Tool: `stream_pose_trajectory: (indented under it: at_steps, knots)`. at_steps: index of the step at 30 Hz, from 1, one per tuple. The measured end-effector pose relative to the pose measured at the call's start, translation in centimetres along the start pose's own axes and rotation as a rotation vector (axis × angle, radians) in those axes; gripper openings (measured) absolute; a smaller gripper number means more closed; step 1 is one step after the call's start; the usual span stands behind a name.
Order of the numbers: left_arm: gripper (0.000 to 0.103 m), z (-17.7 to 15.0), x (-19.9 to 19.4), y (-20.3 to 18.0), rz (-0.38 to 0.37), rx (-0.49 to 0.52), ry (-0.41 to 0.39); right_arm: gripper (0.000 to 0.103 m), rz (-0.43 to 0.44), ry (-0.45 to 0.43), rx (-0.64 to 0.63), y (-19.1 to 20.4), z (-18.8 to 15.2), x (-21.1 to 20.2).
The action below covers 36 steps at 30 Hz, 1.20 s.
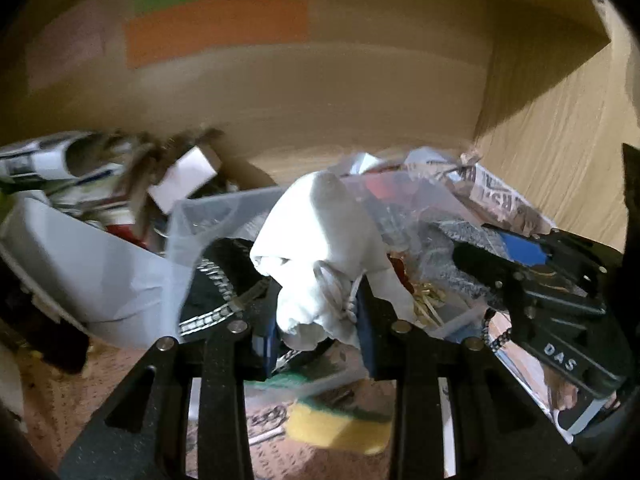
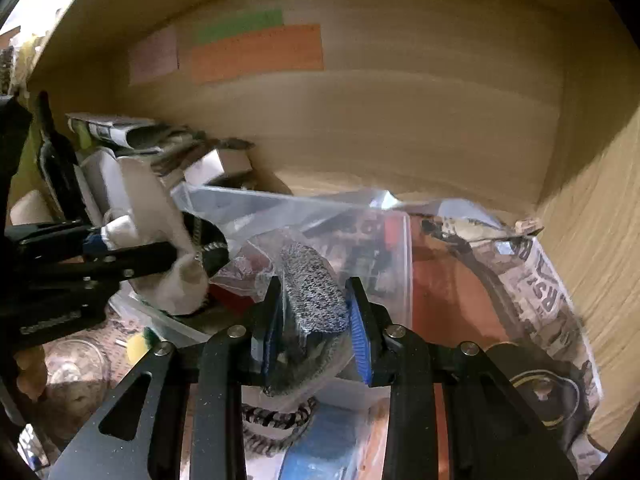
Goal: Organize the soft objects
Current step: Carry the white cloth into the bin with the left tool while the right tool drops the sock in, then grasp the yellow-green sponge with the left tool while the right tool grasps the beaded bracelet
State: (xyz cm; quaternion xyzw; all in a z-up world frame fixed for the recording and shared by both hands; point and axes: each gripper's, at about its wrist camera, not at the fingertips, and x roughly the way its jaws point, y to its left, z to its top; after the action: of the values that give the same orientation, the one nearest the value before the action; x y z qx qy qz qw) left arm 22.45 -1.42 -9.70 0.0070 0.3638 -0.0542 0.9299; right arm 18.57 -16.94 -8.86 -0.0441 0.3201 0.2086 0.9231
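Note:
My left gripper (image 1: 318, 320) is shut on a white cloth bundle (image 1: 320, 240) with a cord, held above a clear plastic bin (image 1: 224, 208). It also shows in the right wrist view (image 2: 160, 264), at the left. My right gripper (image 2: 314, 320) is shut on a grey speckled knit fabric (image 2: 312, 284) wrapped in a clear plastic bag (image 2: 344, 220). The right gripper shows in the left wrist view (image 1: 552, 292) at the right, beside the grey fabric (image 1: 452, 256).
A wooden shelf back wall (image 2: 400, 128) carries orange, green and pink labels (image 2: 256, 52). A yellow-green sponge (image 1: 336, 424) lies below. A printed newspaper-pattern bag (image 2: 540, 280) is at right. Boxes and papers (image 1: 120, 184) pile at left, with a white plastic container (image 1: 80, 264).

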Motion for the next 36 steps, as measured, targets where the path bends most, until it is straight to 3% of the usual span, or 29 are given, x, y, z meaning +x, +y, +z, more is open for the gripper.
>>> stream_pose_trajectory:
  at_steps: [8,13,22,32,36]
  knots:
    - [0.038,0.1,3.4,-0.3,-0.007,0.005,0.077,0.033,-0.012,0.054,0.002,-0.2,-0.3,1.4]
    - [0.047,0.1,3.7,-0.5,0.0,0.017,0.081,0.06,-0.022,0.056,0.0,-0.2,-0.3,1.2]
    - [0.069,0.4,0.1,-0.2,-0.007,0.006,-0.003,0.081,-0.015,-0.007,-0.012,0.2,0.3,-1.4]
    - [0.098,-1.2,-5.7,-0.2,0.022,0.024,-0.125,0.086,-0.002,-0.06,-0.014,0.5,-0.8,-5.3]
    - [0.099,-3.3,-6.4,0.5,0.04,0.024,-0.099,0.088,0.011,-0.041,-0.01,0.5,-2.0,-5.6]
